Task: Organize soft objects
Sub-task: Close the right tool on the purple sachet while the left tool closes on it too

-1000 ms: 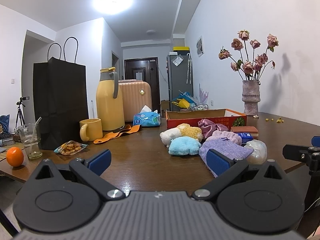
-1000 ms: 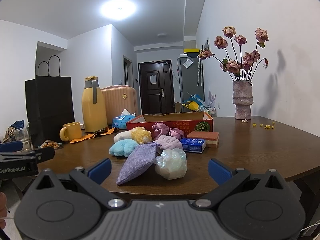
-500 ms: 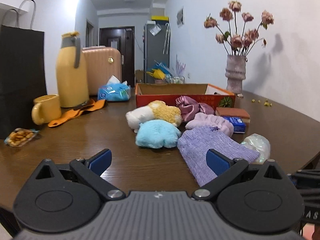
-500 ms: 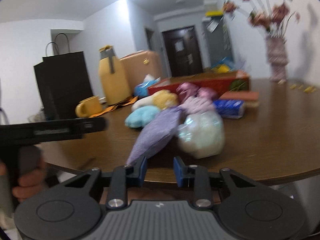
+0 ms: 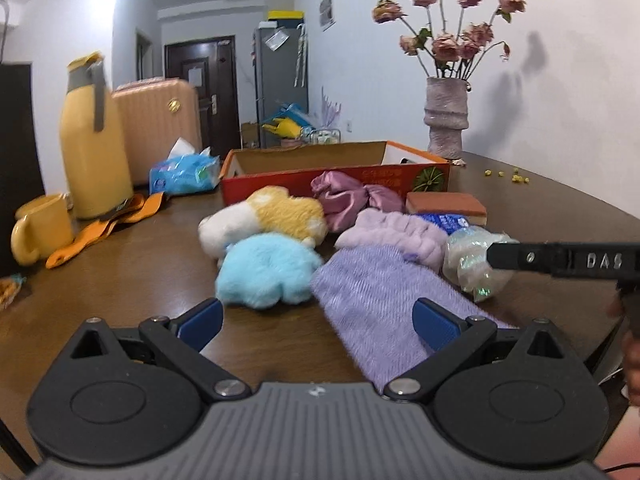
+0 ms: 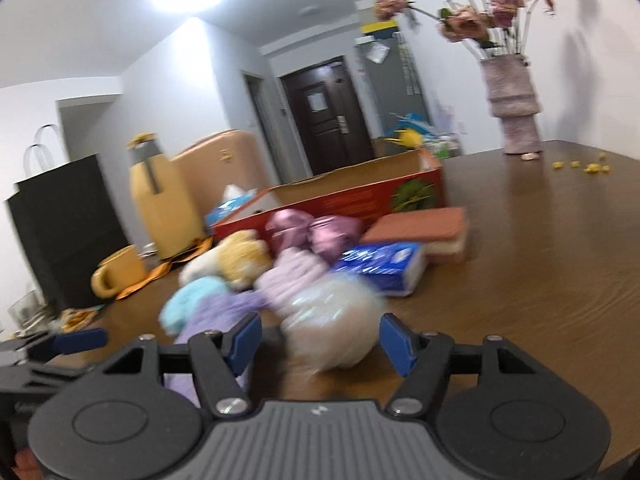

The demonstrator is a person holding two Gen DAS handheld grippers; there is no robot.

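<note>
Here the right gripper (image 6: 320, 344), jaws opening and nothing yet pressed, faces the iridescent pouf (image 6: 332, 328) straight ahead near the tabletop's (image 6: 540, 280) front edge; the left gripper (image 5: 316, 320), spread wide, is farther off.

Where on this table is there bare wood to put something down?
The table is bare between the yellow mug and the blue plush, and again to the right, between the sponge and the vase. It is crowded in front of the red box, where the soft things touch.
</note>
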